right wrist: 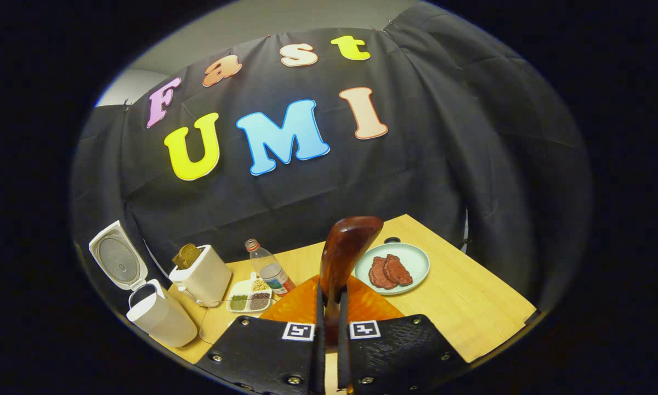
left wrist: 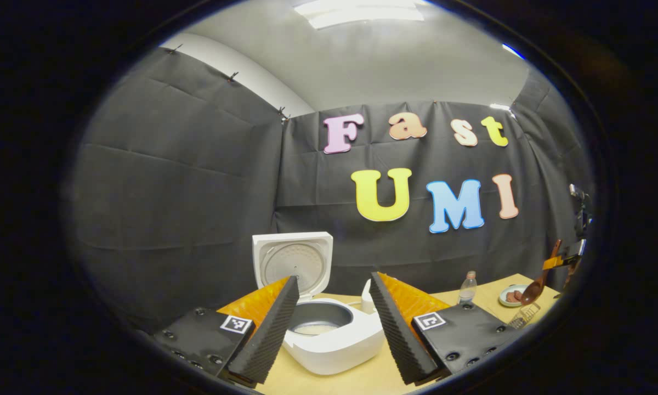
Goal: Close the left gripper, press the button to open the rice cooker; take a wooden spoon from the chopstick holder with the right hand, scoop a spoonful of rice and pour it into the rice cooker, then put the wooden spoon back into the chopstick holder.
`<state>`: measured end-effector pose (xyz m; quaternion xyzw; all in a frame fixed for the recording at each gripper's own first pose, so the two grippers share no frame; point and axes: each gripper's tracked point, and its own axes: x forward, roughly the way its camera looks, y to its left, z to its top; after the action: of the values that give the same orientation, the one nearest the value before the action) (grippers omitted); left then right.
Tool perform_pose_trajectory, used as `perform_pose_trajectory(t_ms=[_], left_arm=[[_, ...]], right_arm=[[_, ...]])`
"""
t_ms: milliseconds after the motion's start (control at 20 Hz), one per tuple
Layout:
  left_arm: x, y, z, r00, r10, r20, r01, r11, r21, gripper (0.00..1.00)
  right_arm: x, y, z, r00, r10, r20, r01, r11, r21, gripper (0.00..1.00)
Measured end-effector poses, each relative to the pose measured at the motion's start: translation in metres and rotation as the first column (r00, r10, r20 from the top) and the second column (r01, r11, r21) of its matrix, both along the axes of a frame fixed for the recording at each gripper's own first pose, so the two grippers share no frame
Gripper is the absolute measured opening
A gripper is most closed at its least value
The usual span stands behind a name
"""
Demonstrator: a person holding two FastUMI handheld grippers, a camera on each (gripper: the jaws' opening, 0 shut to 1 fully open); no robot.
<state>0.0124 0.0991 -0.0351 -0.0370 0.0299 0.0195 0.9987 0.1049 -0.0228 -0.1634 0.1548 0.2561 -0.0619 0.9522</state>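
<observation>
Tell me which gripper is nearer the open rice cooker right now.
Left. The left gripper hangs open right in front of the rice cooker, which shows between its fingers. The right gripper, shut on the wooden spoon, is off to the side, near the plate.

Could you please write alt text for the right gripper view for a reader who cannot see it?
The right tool is shut on an upright wooden spoon above a wooden table. Behind it sit a plate of meat, a bottle, a divided grain dish, a toaster and, far left, the open rice cooker.
</observation>
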Motion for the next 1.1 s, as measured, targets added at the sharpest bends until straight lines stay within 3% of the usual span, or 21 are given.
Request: perform_pose_trajectory(t_ms=[50,100,150,200,250,300,450,500,550,1100], left_arm=[[0.000,0.007,-0.004,1.000,0.002,-0.001,-0.002,1.000,0.000,0.92],[0.001,0.012,-0.005,1.000,0.003,-0.002,-0.003,1.000,0.000,0.87],[0.001,0.016,-0.006,1.000,0.005,-0.003,-0.005,1.000,0.000,0.92],[0.000,0.021,-0.010,1.000,0.004,-0.007,-0.004,1.000,-0.001,0.87],[0.000,0.026,-0.013,1.000,0.006,-0.012,-0.006,1.000,0.001,0.92],[-0.001,0.031,-0.014,1.000,0.008,-0.016,-0.008,1.000,0.007,0.87],[0.000,0.051,-0.021,0.999,0.026,-0.028,-0.025,0.999,0.030,0.87],[0.000,0.057,-0.023,0.999,0.033,-0.033,-0.032,0.999,0.032,0.92],[0.001,0.063,-0.027,0.998,0.040,-0.040,-0.039,0.999,0.031,0.87],[-0.005,0.115,-0.056,0.987,0.101,-0.123,-0.091,0.992,0.083,0.92]], right_arm=[[0.003,0.011,-0.001,1.000,0.005,0.003,-0.005,1.000,0.006,0.09],[0.006,0.020,-0.001,1.000,0.013,0.007,-0.013,1.000,0.011,0.09],[0.008,0.032,-0.005,1.000,0.024,0.006,-0.024,1.000,0.012,0.09],[0.012,0.044,-0.008,0.999,0.038,0.004,-0.038,0.999,0.016,0.09],[0.014,0.055,-0.012,0.999,0.049,0.003,-0.049,0.999,0.018,0.09],[0.017,0.067,-0.015,0.998,0.060,0.002,-0.060,0.998,0.022,0.09],[0.028,0.093,-0.027,0.998,0.069,0.014,-0.069,0.998,0.014,0.09],[0.031,0.100,-0.033,0.997,0.076,0.008,-0.076,0.997,0.008,0.09],[0.033,0.108,-0.043,0.996,0.084,-0.003,-0.084,0.996,0.001,0.09],[0.073,0.143,-0.123,0.996,0.041,-0.079,-0.048,0.995,-0.091,0.09]])
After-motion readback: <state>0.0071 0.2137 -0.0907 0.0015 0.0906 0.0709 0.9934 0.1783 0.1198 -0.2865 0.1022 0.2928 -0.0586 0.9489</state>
